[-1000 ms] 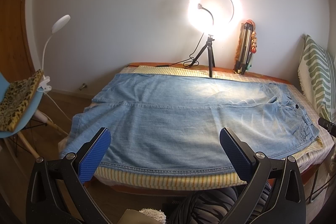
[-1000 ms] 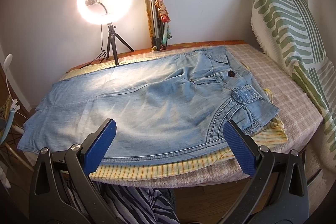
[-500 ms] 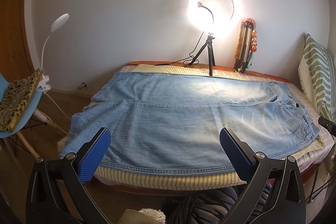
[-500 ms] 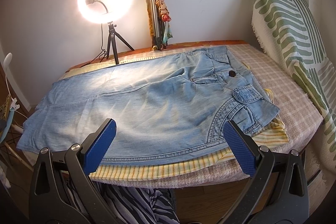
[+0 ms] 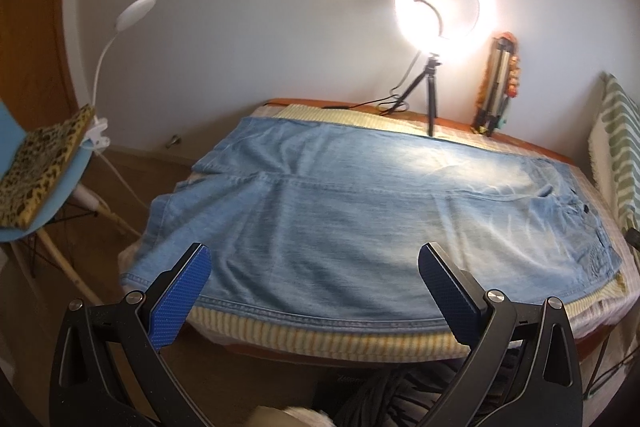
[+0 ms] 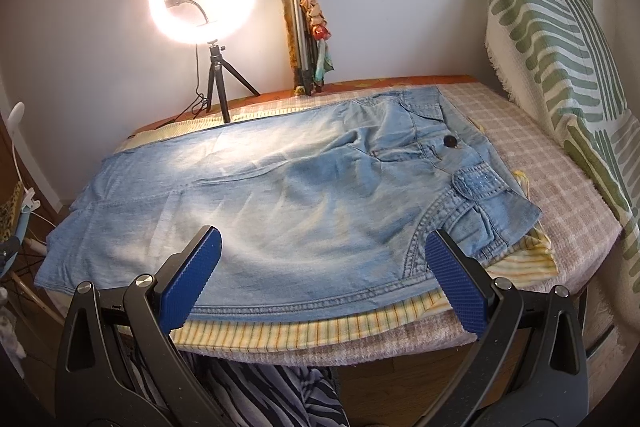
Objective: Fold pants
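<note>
Light blue denim pants lie flat across the table, waistband to the right, leg hems to the left hanging a little over the edge. They also show in the right wrist view, with the button and pocket at the right. My left gripper is open and empty, just in front of the near edge by the legs. My right gripper is open and empty, in front of the near edge by the hip.
A yellow striped cloth and a pink checked blanket lie under the pants. A lit ring light on a tripod and a folded tripod stand at the back. A striped cushion is at right, a blue chair at left.
The left wrist view has swung left and moved a little closer to the table, with slight motion blur. The right gripper has edged slightly closer. The pants have not moved.
</note>
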Motion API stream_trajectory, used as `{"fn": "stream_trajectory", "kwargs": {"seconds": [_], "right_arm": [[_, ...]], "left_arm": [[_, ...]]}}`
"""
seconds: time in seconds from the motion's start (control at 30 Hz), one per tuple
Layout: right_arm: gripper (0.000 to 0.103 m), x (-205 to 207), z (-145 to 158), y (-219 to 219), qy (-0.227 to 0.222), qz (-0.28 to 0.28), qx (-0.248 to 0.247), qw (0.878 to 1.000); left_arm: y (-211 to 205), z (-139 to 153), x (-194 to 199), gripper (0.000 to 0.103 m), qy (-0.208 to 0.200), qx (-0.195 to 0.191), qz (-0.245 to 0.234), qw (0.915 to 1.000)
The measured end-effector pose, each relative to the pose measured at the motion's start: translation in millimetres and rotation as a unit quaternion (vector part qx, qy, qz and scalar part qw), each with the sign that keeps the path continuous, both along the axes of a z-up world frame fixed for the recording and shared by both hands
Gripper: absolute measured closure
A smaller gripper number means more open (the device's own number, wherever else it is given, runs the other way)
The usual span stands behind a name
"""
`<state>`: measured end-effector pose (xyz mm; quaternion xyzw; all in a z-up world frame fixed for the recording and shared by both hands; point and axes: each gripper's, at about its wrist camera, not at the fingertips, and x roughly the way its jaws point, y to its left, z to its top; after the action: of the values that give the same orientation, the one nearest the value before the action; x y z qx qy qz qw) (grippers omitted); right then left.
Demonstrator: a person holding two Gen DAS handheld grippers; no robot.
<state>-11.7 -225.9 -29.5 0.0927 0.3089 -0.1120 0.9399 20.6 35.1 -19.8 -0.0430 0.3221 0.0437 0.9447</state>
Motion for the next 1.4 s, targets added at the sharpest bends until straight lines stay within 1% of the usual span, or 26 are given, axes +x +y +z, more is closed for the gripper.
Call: {"fn": "stream_trajectory", "kwargs": {"seconds": [0.13, 0.3, 0.47, 0.57, 0.6, 0.7, 0.77, 0.83, 0.9, 1.0, 1.1, 1.17, 1.3, 1.4], "right_arm": [[0.0, 12, 6, 3, 0.001, 0.007, -0.013, 1.0], [0.0, 27, 13, 4, 0.005, 0.018, -0.025, 1.0], [0.0, 44, 16, 9, 0.009, 0.034, -0.033, 0.999], [0.0, 52, 17, 13, 0.011, 0.039, -0.043, 0.998], [0.0, 54, 18, 14, 0.008, 0.042, -0.042, 0.998], [0.0, 58, 22, 18, 0.0, 0.047, -0.045, 0.998], [0.0, 62, 26, 23, -0.011, 0.053, -0.051, 0.997], [0.0, 66, 29, 26, -0.022, 0.064, -0.048, 0.997], [0.0, 74, 33, 28, -0.033, 0.082, -0.042, 0.995], [0.0, 92, 37, 32, -0.028, 0.109, -0.051, 0.992], [0.0, 117, 41, 35, -0.013, 0.133, -0.066, 0.989], [0.0, 133, 45, 33, -0.007, 0.149, -0.057, 0.987], [0.0, 176, 45, 22, 0.02, 0.17, -0.03, 0.985], [0.0, 209, 42, 14, 0.032, 0.175, -0.014, 0.984]], "left_arm": [[17, -5, 10, 0.0, 0.014, -0.014, 0.007, 0.9998], [36, -11, 19, 0.0, 0.024, -0.015, 0.021, 0.9994], [59, -16, 25, 0.001, 0.035, -0.031, 0.032, 0.9984], [76, -18, 26, 0.001, 0.039, -0.029, 0.048, 0.9977], [81, -19, 26, 0.001, 0.039, -0.028, 0.053, 0.9974], [99, -20, 25, 0.007, 0.041, -0.025, 0.064, 0.9968], [114, -19, 25, 0.008, 0.038, -0.032, 0.071, 0.9962], [126, -17, 26, 0.009, 0.036, -0.039, 0.075, 0.9957], [135, -13, 30, 0.011, 0.035, -0.039, 0.073, 0.996], [139, -10, 42, 0.014, 0.031, -0.03, 0.063, 0.9971], [138, -9, 61, 0.017, 0.033, -0.032, 0.047, 0.9978], [135, -8, 73, 0.018, 0.033, -0.033, 0.04, 0.9981], [123, -8, 104, 0.019, 0.034, -0.043, 0.02, 0.9983], [111, -10, 126, 0.02, 0.037, -0.038, 0.006, 0.9986]]}}
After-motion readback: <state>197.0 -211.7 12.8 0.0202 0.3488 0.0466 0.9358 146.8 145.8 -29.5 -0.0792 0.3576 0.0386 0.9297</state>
